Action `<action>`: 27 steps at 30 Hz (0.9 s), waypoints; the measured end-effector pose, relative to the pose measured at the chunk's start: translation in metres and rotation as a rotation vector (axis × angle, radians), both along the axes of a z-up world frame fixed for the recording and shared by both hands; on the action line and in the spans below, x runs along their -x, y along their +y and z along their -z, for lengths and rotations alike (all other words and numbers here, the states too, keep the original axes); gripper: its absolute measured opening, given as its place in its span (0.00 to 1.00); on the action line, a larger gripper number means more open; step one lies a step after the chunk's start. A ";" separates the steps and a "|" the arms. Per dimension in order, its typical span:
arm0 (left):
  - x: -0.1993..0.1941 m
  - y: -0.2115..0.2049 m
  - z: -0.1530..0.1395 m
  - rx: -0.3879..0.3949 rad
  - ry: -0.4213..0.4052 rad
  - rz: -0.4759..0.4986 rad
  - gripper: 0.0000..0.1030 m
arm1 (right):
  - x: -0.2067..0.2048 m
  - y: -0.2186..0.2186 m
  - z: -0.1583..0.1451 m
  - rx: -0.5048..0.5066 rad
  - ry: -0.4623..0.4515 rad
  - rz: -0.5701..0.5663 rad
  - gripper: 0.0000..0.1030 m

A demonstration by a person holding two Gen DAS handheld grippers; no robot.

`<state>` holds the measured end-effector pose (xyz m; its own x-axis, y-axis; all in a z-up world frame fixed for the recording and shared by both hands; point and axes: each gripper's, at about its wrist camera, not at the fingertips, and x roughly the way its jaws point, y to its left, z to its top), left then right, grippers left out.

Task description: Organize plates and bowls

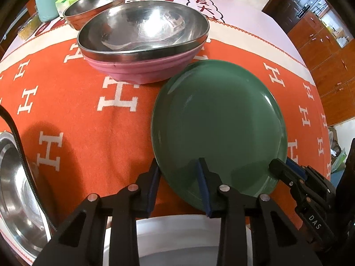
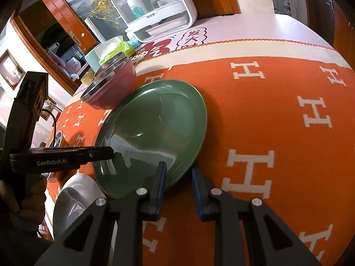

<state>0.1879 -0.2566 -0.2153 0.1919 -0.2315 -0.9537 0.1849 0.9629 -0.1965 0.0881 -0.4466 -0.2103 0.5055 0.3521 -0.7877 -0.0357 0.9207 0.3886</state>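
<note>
A green plate (image 1: pixel 217 119) lies on the orange cloth, its far rim next to a pink bowl with a steel inside (image 1: pixel 144 71). My left gripper (image 1: pixel 178 164) is shut on the plate's near-left rim, one finger outside the edge and one on the plate's face. My right gripper (image 2: pixel 178 166) is shut on the near-right rim of the plate (image 2: pixel 155 122). Each gripper shows in the other's view: the right gripper (image 1: pixel 281 164) at the plate's right edge, the left gripper (image 2: pixel 113 153) at its left edge. A white plate (image 1: pixel 177 228) sits just below the green one.
A second steel-lined bowl (image 1: pixel 93 8) stands behind the pink one. A steel dish (image 1: pixel 13 188) with a black cable across it is at the near left. A mint box (image 1: pixel 46 2), a tissue pack and a white lidded container (image 2: pixel 155 6) line the far edge. Open cloth (image 2: pixel 277 110) spreads to the right.
</note>
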 end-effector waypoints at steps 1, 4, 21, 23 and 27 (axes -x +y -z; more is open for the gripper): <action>0.001 0.000 -0.001 0.002 0.003 -0.001 0.29 | 0.000 -0.001 0.000 -0.004 0.003 0.002 0.20; 0.003 -0.003 -0.002 0.009 0.004 0.009 0.29 | 0.001 -0.004 -0.001 -0.018 0.009 0.011 0.19; 0.024 -0.003 -0.028 0.043 -0.041 0.047 0.29 | 0.010 -0.014 -0.014 -0.037 -0.028 0.045 0.19; 0.029 -0.004 -0.032 0.046 -0.050 0.050 0.29 | 0.013 -0.013 -0.019 -0.030 -0.042 0.043 0.19; 0.034 0.000 -0.039 0.054 -0.063 0.046 0.29 | 0.019 -0.011 -0.028 -0.020 -0.065 0.035 0.19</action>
